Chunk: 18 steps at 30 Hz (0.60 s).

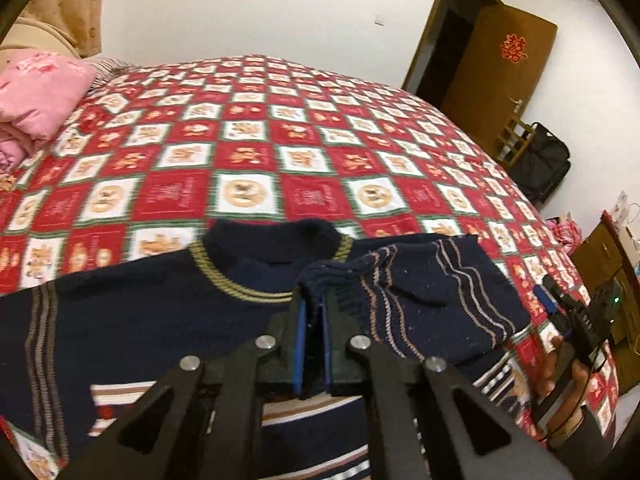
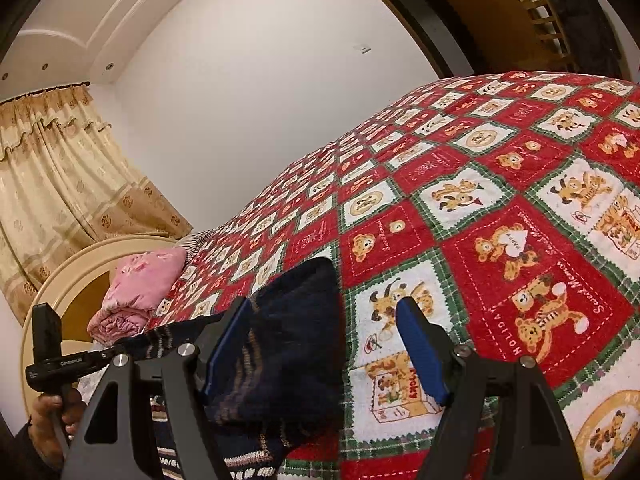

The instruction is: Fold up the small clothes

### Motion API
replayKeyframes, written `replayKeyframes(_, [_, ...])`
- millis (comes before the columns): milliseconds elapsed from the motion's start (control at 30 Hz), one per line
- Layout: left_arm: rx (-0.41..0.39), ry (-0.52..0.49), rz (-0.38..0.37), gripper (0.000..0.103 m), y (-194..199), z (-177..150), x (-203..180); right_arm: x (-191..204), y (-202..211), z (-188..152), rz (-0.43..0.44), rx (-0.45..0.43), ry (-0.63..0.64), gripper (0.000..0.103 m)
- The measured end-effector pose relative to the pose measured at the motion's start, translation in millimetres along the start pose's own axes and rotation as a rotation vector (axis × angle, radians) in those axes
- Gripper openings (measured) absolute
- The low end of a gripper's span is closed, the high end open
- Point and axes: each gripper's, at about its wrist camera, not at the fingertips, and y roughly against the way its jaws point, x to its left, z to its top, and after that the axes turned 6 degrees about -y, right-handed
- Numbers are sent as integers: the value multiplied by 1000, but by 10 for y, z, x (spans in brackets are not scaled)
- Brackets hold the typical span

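My left hand-held gripper [image 1: 314, 308], low in the frame's centre, is clenched on the cuff of the navy knitted sweater's [image 1: 132, 320] sleeve [image 1: 432, 296] to fold it across the body lying on the bed [image 1: 248, 140], while my right hand-held gripper [image 2: 326, 350] waits released beside the sleeve.

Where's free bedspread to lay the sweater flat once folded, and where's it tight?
Free: the wide run of checked bedspread beyond the sweater collar, between the pink quilt and the door-side edge; also the patch under the open right gripper. Tight: the near edge, where the left gripper pinches the sleeve.
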Motion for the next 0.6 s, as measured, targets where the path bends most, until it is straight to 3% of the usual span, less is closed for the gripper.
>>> replayKeyframes(600, [96,101,94,8,-110,-304,726,54,-56,-35,-5,25,28,75])
